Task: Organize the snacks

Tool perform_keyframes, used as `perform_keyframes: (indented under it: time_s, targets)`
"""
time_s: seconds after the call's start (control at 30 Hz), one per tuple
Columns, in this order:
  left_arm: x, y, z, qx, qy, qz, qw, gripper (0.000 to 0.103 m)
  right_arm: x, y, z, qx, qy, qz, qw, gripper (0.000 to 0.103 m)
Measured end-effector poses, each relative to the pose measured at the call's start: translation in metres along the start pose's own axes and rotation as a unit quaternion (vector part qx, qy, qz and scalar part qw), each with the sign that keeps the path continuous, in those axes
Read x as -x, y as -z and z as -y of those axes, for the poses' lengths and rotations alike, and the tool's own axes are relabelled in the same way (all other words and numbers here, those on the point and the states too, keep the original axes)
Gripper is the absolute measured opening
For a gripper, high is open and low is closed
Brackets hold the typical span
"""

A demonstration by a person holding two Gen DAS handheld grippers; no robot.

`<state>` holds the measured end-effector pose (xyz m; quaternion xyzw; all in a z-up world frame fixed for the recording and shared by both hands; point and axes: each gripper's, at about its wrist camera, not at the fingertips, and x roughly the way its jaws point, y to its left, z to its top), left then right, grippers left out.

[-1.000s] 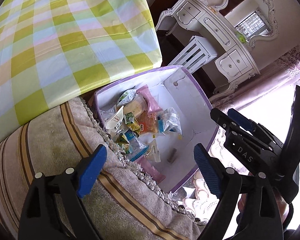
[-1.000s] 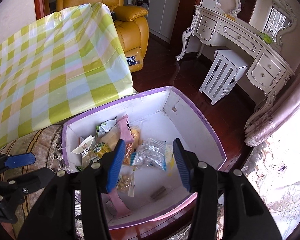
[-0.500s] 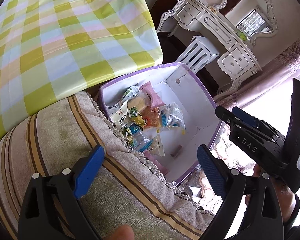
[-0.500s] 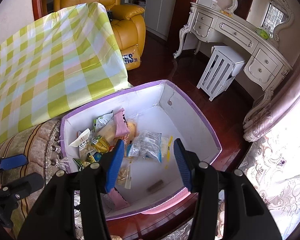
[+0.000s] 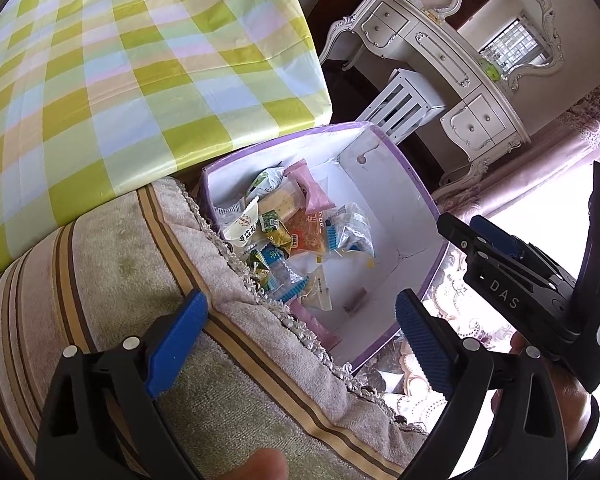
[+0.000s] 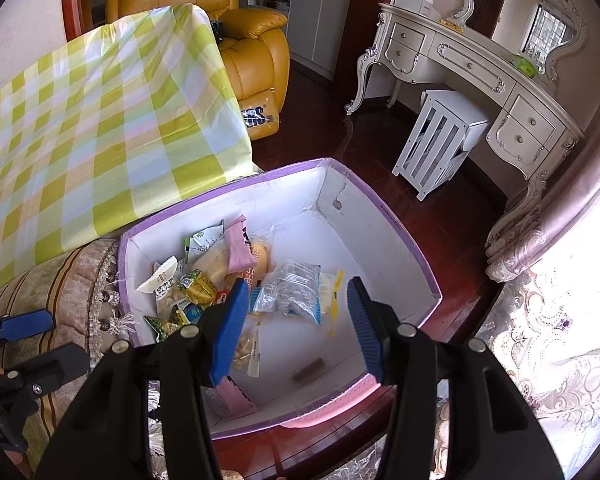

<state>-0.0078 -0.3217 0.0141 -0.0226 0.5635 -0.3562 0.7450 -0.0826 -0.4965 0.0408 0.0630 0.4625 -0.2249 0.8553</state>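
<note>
- Plainly, the job looks close to finished: the snacks point(image 6: 236, 280) sit heaped inside the purple-rimmed box point(image 6: 384, 216) on the dark wood floor, and I can spot no loose packet on the checked cloth point(image 5: 120, 60) or the striped cushion point(image 5: 112, 280).
- What is left, as far as I can judge, is little; whether more packets wait somewhere out of view I cannot tell.
- The left gripper point(image 5: 300, 324) hangs over the cushion's fringed edge, just near of the box; its fingers point(image 5: 178, 336) have just been spreading wider, and nothing lies between them.
- The right gripper point(image 6: 296, 320) hovers above the near part of the box, fingers point(image 6: 230, 326) parted about halfway and empty, with packets showing below the gap.
- The pile crowds the box's left and far-left side: a pink wrapper point(image 6: 240, 250), a clear bag with blue edging point(image 6: 290, 292), green and yellow sachets, a white triangular pouch point(image 6: 162, 278).
- The right half of the white floor is mostly bare, apart from one small brown piece point(image 6: 310, 370) near the near wall.
</note>
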Motion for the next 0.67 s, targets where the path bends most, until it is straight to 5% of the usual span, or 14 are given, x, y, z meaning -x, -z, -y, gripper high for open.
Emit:
perform_keyframes:
  time_s: [0.5, 0.67]
  targets:
    - [-0.0029, -0.0020, 0.0072, -0.015, 0.005, 0.001, 0.9999, 0.099, -0.0016, 0.0008, 0.0034, -0.001, 0.000, -0.001, 1.000, 0.051]
    - [0.0059, -0.0034, 0.0041, -0.007, 0.029, 0.003, 0.9995, 0.099, 0.0030, -0.0004, 0.0018, -0.006, -0.015, 0.005, 1.000, 0.061]
